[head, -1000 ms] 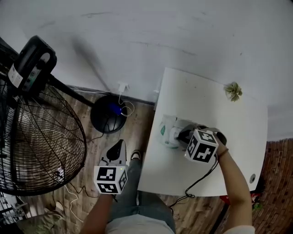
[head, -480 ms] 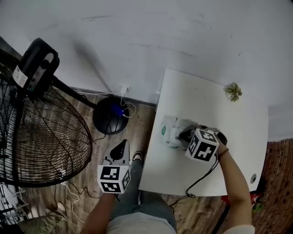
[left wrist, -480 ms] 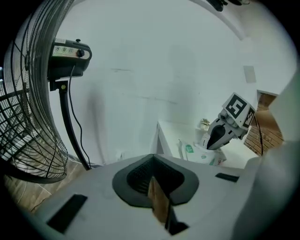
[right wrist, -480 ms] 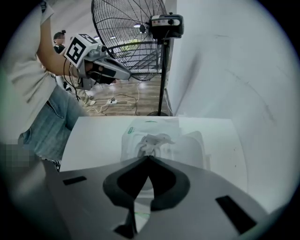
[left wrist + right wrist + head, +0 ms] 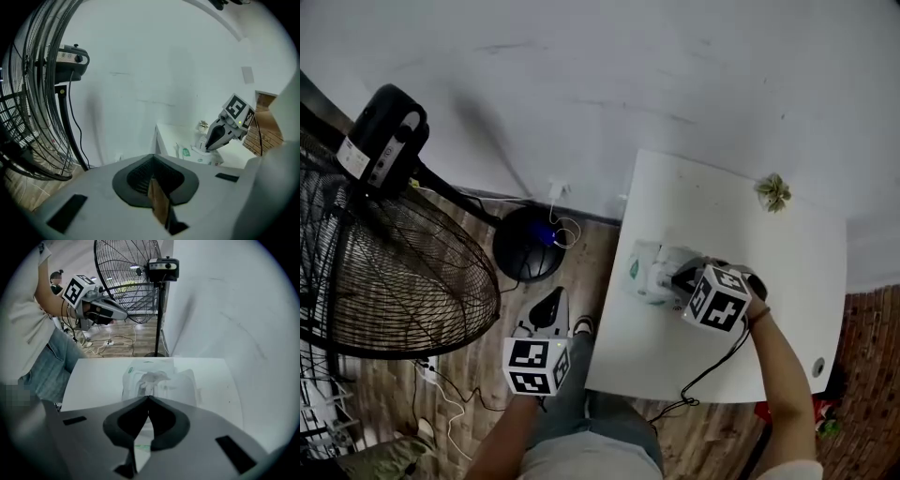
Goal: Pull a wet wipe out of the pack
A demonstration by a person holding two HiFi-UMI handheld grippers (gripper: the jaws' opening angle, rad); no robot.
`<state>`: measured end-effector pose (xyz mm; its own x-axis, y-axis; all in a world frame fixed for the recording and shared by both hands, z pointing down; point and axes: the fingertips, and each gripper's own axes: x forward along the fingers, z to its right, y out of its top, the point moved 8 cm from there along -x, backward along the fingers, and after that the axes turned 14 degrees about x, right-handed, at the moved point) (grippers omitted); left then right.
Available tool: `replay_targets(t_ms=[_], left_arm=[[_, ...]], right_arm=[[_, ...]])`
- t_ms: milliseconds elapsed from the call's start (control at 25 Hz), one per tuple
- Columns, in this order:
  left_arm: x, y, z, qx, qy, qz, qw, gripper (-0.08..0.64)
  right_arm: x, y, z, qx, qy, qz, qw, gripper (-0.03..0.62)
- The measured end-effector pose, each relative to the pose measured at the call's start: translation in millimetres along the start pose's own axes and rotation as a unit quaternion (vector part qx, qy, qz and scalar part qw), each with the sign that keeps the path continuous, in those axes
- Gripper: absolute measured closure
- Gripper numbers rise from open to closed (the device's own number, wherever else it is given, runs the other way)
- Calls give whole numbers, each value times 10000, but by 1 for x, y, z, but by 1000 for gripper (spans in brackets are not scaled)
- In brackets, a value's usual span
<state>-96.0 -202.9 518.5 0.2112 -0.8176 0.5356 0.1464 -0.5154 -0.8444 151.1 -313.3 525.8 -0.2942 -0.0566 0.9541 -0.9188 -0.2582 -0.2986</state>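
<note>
Only right claw (image 5: 675,278) sits at pack (image 5: 643,270) near table (image 5: 712,202) edge

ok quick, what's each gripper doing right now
Left gripper: shut, empty.
Right gripper: shut at the wet wipe pack; grip on the wipe unclear.

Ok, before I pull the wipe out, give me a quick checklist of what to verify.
1. Pack lies flat on the table: ok.
2. Wet wipe sticks up out of the pack's opening: ok.
3. Right gripper is at the wipe, jaws together: ok.
4. The wipe is actually pinched between those jaws: cannot tell.
5. Left gripper steadies the pack: not ok. It hangs shut and empty, off the table's edge.
</note>
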Motion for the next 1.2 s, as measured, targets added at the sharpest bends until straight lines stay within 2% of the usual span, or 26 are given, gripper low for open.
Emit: replay_targets(t_ms=[1200], left_arm=[[-6, 32, 0, 129, -46, 323, 9994, 558]], right_arm=[[-42, 2, 1, 221, -369, 204, 9989, 589]])
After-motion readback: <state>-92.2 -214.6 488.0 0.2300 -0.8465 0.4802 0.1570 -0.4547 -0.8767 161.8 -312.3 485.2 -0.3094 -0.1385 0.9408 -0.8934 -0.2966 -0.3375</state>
